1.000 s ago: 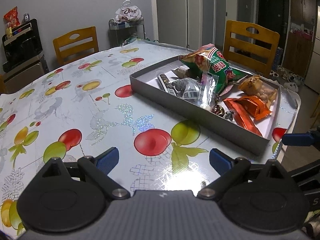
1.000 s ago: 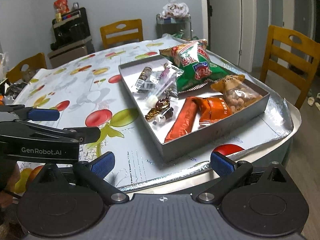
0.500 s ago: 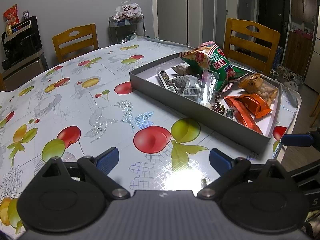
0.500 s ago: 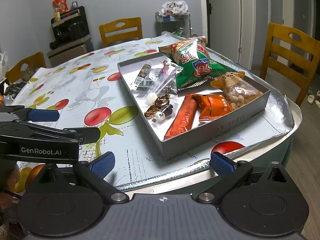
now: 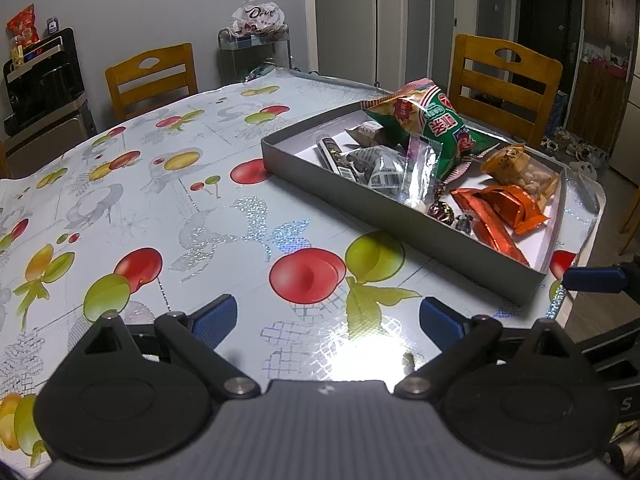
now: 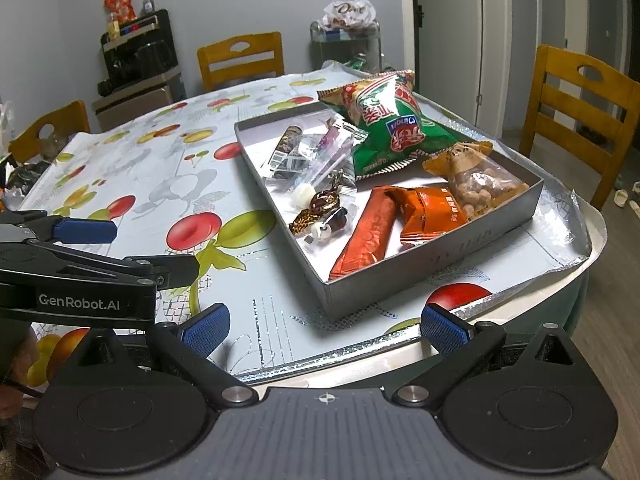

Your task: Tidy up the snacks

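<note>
Right now my left gripper [image 5: 326,316] hangs spread apart above the fruit-print surface [image 5: 160,200], with nothing between its blue pads. The grey tray [image 5: 384,200] of snacks lies ahead and to the right of it, well apart from the fingertips. My right gripper [image 6: 324,322] is likewise parted and empty, sitting at the near edge of the surface, with the tray's closest corner just beyond it.

Inside the tray, the green chip bag [image 6: 390,128] leans over the far rim. The peanut pouch [image 6: 476,180] sits in the right corner, the orange wrappers [image 6: 400,224] lie toward the near end, and a clear sachet [image 6: 320,160] rests over a dark tube [image 6: 286,146] on the left. Some foil-wrapped candies [image 6: 320,212] cluster in the middle.

From the left wrist view the tray's near wall hides the lower parts of the snacks. The small candies are too tangled to count. Only one blue finger of my right gripper shows there, at the right edge.
</note>
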Tool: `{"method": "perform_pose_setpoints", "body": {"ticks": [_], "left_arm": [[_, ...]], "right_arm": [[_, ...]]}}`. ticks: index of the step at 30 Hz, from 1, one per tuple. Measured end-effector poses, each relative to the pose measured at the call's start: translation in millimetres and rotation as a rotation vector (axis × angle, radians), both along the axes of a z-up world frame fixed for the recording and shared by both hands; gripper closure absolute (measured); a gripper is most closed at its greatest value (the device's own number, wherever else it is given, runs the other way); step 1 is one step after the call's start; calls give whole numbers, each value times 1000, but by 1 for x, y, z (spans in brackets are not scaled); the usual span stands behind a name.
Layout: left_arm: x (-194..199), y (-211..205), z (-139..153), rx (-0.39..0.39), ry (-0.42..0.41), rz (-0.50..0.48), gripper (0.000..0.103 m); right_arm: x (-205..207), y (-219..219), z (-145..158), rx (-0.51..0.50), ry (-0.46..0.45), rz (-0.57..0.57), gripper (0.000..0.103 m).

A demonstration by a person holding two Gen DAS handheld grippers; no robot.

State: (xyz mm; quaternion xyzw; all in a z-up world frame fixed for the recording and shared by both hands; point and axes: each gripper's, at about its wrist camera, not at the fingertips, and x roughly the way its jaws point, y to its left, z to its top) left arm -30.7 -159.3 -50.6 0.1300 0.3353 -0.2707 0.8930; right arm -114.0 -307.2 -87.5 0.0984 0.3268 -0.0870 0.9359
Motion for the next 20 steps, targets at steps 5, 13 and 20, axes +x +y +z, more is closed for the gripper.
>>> {"method": "perform_pose_setpoints", "body": {"ticks": [5,13,20], "left_arm": [[1,1,0,3,-1,2,3],[2,2,0,-13,-5,-7,1],[-2,-1,3,-27,-22,-40,1]], "right_arm": [[1,0,-1,0,0,-1,0],[1,2,-1,-4,2,7,0],[2,2,-1,-4,5,10,0]]}}
